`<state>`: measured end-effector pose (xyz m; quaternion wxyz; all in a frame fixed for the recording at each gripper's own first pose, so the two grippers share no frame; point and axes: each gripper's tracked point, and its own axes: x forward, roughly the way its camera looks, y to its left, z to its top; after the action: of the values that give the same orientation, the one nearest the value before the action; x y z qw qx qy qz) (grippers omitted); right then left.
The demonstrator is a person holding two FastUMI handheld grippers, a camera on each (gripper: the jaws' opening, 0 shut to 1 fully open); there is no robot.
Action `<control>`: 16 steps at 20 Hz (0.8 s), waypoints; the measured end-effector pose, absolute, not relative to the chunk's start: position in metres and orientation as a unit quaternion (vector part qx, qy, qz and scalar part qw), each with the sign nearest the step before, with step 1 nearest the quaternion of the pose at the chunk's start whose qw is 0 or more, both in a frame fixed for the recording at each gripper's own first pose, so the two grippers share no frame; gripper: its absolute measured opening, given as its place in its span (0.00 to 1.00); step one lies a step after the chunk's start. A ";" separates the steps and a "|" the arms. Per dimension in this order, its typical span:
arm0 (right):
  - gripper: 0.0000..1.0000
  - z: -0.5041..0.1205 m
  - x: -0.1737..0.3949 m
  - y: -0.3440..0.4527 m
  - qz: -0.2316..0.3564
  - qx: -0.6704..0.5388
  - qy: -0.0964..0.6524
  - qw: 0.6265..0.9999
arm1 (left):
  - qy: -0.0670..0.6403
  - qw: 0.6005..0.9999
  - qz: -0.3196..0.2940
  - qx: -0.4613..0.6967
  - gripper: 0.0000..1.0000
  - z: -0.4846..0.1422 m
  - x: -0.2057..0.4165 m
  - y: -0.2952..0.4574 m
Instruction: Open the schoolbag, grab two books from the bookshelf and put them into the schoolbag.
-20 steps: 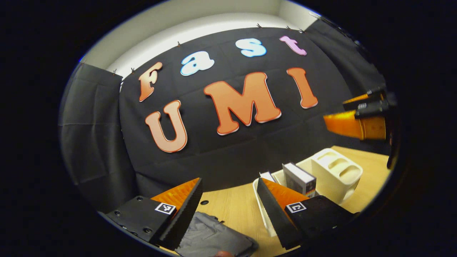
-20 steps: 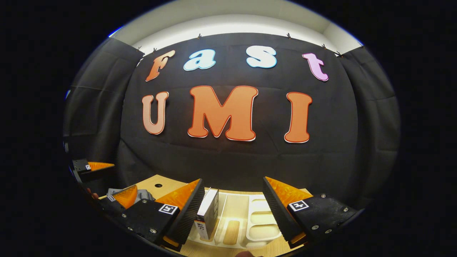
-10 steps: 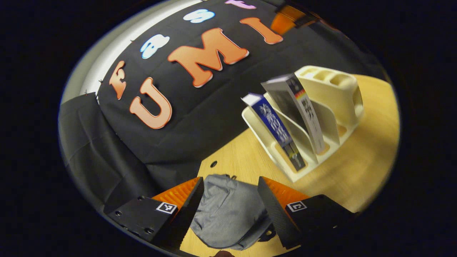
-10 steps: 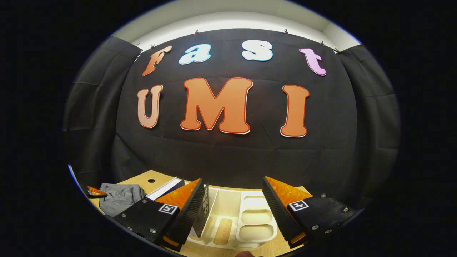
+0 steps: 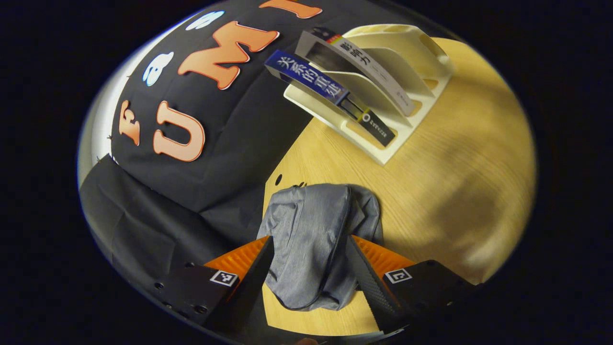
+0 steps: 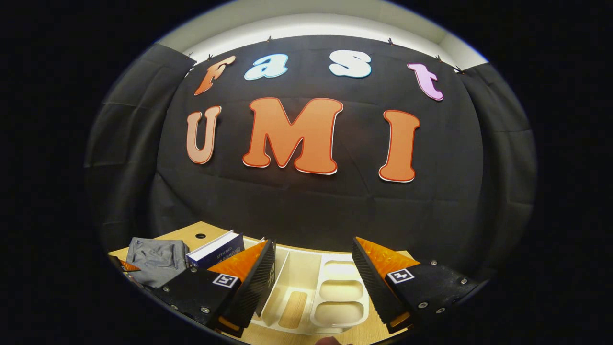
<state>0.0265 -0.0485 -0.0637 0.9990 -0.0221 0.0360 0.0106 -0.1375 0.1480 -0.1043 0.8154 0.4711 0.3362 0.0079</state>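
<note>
The grey schoolbag [image 5: 311, 230] lies slumped and zipped on the wooden table. My left gripper [image 5: 311, 280] hovers over its near end, open, one finger on each side of the fabric. Farther off stands the cream bookshelf [image 5: 407, 52], holding a blue book [image 5: 309, 79] and a grey-and-white book [image 5: 357, 60], both leaning left. My right gripper [image 6: 313, 282] is open above the bookshelf [image 6: 330, 297], with nothing between its fingers. To its left I see the blue book [image 6: 215, 249] and the schoolbag [image 6: 155, 256]. The second book is mostly hidden behind its left finger.
The wooden table [image 5: 455, 182] stretches bare to the right of the bag. A small round hole [image 5: 278, 179] sits in the table near the black cloth wall. The bookshelf has pen cups [image 6: 337, 299] at its right end.
The left gripper has tipped down and come over the schoolbag, which now lies between its fingers. The right gripper has stayed open above the bookshelf and barely shifted.
</note>
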 end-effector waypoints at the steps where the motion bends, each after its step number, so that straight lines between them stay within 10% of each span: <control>1: 0.97 -0.065 0.027 -0.047 0.012 -0.022 0.038 0.999 | 0.335 0.813 0.017 0.477 0.95 -0.100 -0.136 0.154; 6: 0.96 -0.064 0.028 -0.036 0.027 -0.017 0.039 0.999 | 0.317 0.814 0.054 0.483 0.86 -0.089 -0.128 0.166; 14: 0.97 -0.051 0.042 0.014 0.064 -0.024 0.054 0.996 | 0.383 0.810 0.000 0.445 0.44 -0.119 -0.116 0.181; 15: 0.97 -0.048 0.045 0.024 0.066 -0.027 0.057 0.996 | 0.385 0.818 -0.014 0.427 0.16 -0.123 -0.114 0.176; 16: 0.97 -0.046 0.047 0.031 0.065 -0.032 0.063 0.995 | 0.390 0.824 -0.027 0.411 0.11 -0.126 -0.114 0.174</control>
<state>0.0471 0.0315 -0.0458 0.9954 -0.0315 0.0634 0.0653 -0.1140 0.1737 -0.1264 0.8237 0.4108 0.3900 -0.0265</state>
